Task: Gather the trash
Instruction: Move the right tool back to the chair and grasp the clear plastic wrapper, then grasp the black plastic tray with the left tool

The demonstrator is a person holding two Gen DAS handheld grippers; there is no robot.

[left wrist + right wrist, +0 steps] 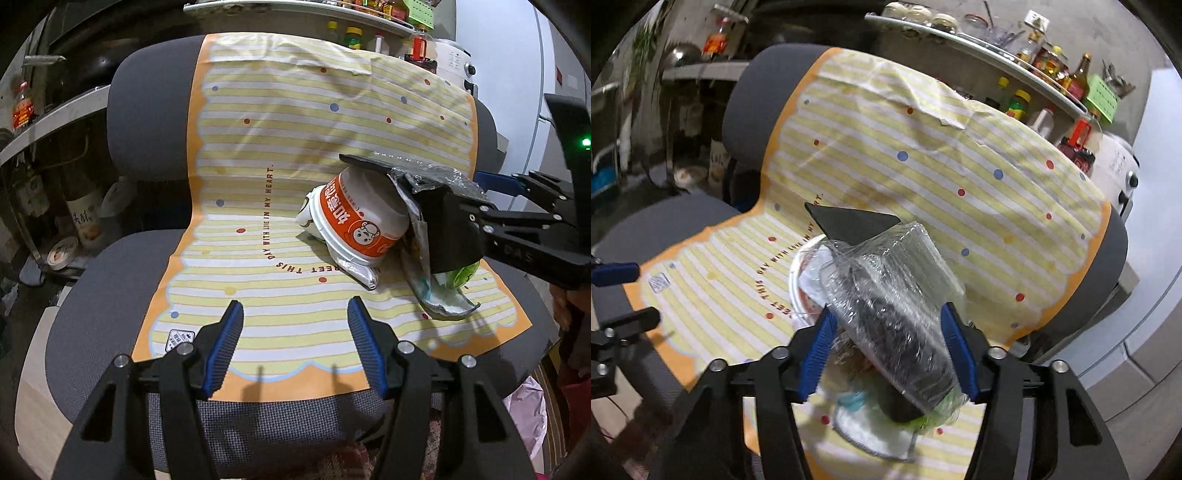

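An orange-and-white tub (354, 218) lies on its side on a striped mat (295, 129) spread over a grey office chair (147, 122). Around the tub lie a silver wrapper (362, 273), a white torn wrapper (447, 306) and a green scrap (461, 275). My right gripper (888, 325) is shut on a black scoop wrapped in clear film (886, 295). The scoop's flat tip (365, 162) reaches over the tub. The tub's rim (798, 280) shows behind the scoop in the right wrist view. Over the mat's front edge my left gripper (295, 332) stands open, with nothing between its pads.
Shelves with bottles and jars (351, 37) run behind the chair. A white cooker (454, 62) stands at the back right. A tape roll (62, 254) and clutter lie on the floor at the left. A pink bag (528, 413) lies low on the right.
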